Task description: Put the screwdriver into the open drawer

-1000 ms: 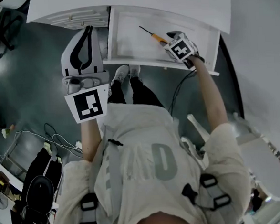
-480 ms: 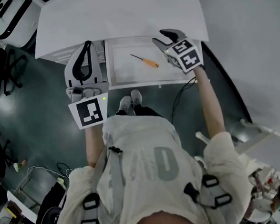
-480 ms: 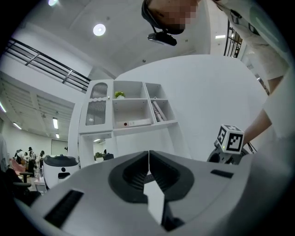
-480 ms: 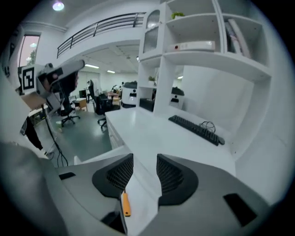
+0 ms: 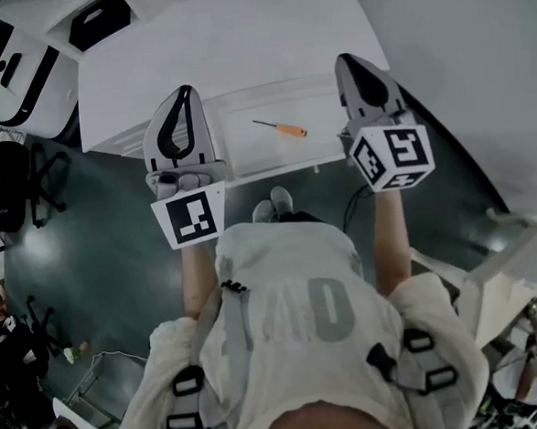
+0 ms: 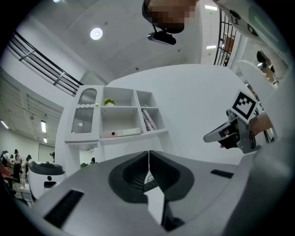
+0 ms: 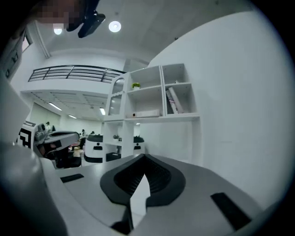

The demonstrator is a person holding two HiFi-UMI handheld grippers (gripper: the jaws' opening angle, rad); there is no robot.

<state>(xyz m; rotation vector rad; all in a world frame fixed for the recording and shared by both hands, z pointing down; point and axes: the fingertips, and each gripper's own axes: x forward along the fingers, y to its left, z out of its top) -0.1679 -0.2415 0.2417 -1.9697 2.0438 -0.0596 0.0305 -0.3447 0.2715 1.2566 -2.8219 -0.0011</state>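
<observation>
The right gripper has come up out of the drawer, where a second ago it sat against the screwdriver; the left gripper has risen too, and the two are held side by side above the drawer's two ends. The right gripper's jaws have just been closing and are pressed together with nothing between them; the right gripper view shows the two dark pads meeting at the tips. The left gripper's jaws are likewise pressed together and empty. Only the head view shows the screwdriver; it lies alone on the drawer floor, orange handle to the right, shaft slanting up and left, between the two grippers and touched by neither. The gripper views look level across the room at white shelving against a wall; the left gripper view catches the right gripper at its right edge.
</observation>
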